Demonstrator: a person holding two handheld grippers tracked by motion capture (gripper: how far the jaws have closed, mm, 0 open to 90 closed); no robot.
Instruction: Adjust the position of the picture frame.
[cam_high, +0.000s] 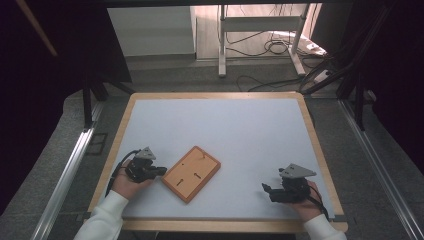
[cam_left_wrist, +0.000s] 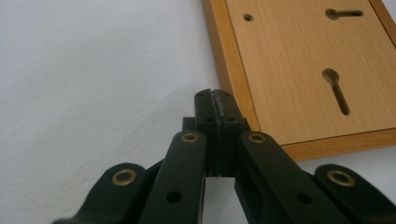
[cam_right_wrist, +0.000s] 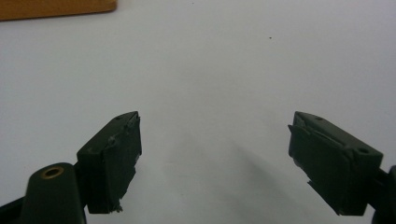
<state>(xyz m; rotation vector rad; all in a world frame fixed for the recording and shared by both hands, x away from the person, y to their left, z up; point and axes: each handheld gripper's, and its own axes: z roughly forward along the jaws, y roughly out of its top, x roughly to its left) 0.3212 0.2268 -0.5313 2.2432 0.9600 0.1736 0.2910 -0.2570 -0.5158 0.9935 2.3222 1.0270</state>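
Left hand (cam_high: 125, 186): we see it come in from the near edge in a white sleeve (cam_high: 102, 220), holding the left gripper (cam_high: 161, 171) low over the table.
Left gripper: we find its jaws pressed together with nothing between them; in the left gripper view (cam_left_wrist: 215, 100) the tips meet in a thin seam right at the board's near rim, though we cannot tell if they touch the wood.
Right hand (cam_high: 305, 197): we see it near the table's right front corner, holding the right gripper (cam_high: 266, 189), which points toward the table's middle.
Right gripper: we see its jaws standing wide apart (cam_right_wrist: 215, 140), with bare white tabletop between them and nothing held.
Board (cam_high: 191, 173): we find it flat on the table, turned at an angle, just right of the left gripper and well apart from the right one; its face shows keyhole slots (cam_left_wrist: 337, 91) and a small round hole (cam_left_wrist: 248, 17) inside a raised wooden rim.
Table (cam_high: 225, 125): we see a white top framed in light wood.
Beyond the table: we make out grey floor, a white stand (cam_high: 260, 35) and loose cables (cam_high: 277, 47).
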